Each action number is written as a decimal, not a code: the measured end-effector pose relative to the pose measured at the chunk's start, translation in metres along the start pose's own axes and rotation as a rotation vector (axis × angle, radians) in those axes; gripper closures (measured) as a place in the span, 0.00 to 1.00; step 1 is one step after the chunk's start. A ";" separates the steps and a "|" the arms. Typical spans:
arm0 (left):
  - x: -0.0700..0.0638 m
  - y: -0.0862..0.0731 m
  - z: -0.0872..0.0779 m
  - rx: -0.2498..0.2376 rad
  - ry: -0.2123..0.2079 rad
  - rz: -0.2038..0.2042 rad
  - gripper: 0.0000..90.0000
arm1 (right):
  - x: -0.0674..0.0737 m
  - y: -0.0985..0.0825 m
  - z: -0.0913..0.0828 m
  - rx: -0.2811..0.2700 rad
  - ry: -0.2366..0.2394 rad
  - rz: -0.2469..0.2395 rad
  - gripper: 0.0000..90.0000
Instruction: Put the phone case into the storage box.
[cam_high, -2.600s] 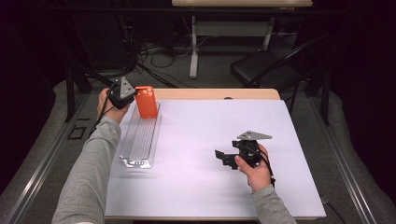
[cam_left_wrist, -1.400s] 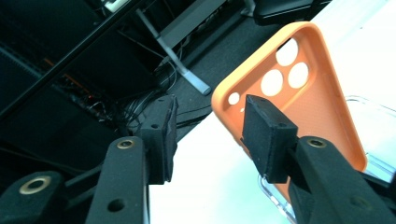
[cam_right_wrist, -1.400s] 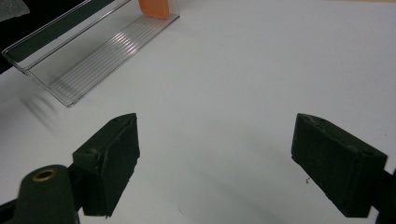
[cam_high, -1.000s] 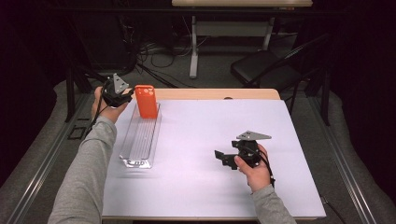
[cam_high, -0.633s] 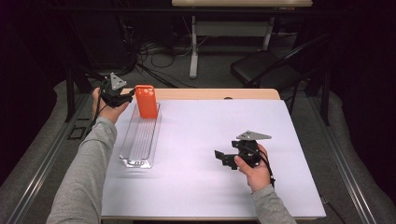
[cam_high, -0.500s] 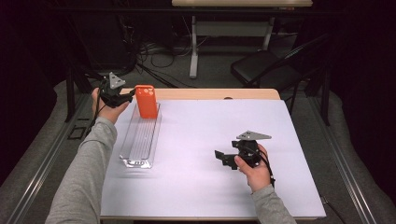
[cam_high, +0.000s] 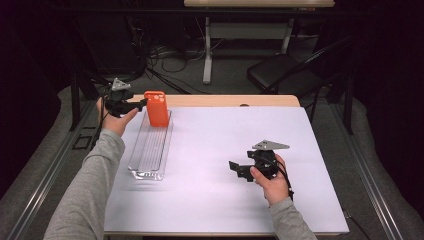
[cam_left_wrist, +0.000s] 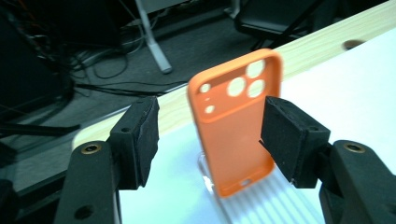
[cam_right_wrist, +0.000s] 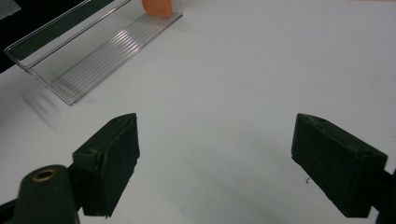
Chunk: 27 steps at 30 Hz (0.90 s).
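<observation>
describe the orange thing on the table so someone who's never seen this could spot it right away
Start at the white table and find the long clear ribbed tray on its left side. At the tray's far end an orange phone case stands upright. It is the only coloured thing there, with round camera cutouts near its top.

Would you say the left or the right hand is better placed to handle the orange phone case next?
Left: its tongs, just opened, flank the orange phone case standing in the clear tray; the right tongs rest far off.
</observation>
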<state>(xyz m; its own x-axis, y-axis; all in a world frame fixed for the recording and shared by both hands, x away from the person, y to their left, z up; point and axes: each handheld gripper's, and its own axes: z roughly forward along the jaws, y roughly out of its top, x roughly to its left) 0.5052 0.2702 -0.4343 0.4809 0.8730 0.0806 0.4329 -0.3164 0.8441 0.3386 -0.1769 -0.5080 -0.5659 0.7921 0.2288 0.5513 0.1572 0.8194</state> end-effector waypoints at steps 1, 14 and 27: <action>-0.001 0.001 -0.001 -0.007 -0.009 -0.007 0.37 | 0.000 0.000 0.000 0.001 0.001 -0.001 0.17; -0.009 0.006 -0.017 0.013 -0.107 -0.053 0.36 | 0.001 0.000 -0.002 -0.002 -0.001 -0.003 0.16; -0.024 0.011 -0.038 -0.025 -0.192 -0.061 0.20 | 0.005 -0.001 -0.009 -0.015 -0.004 -0.002 0.16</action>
<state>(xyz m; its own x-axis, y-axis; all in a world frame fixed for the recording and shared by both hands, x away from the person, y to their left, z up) 0.4695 0.2600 -0.4066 0.5923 0.8025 -0.0718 0.4478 -0.2538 0.8573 0.3298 -0.1787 -0.5031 -0.5648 0.7939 0.2250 0.5406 0.1499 0.8278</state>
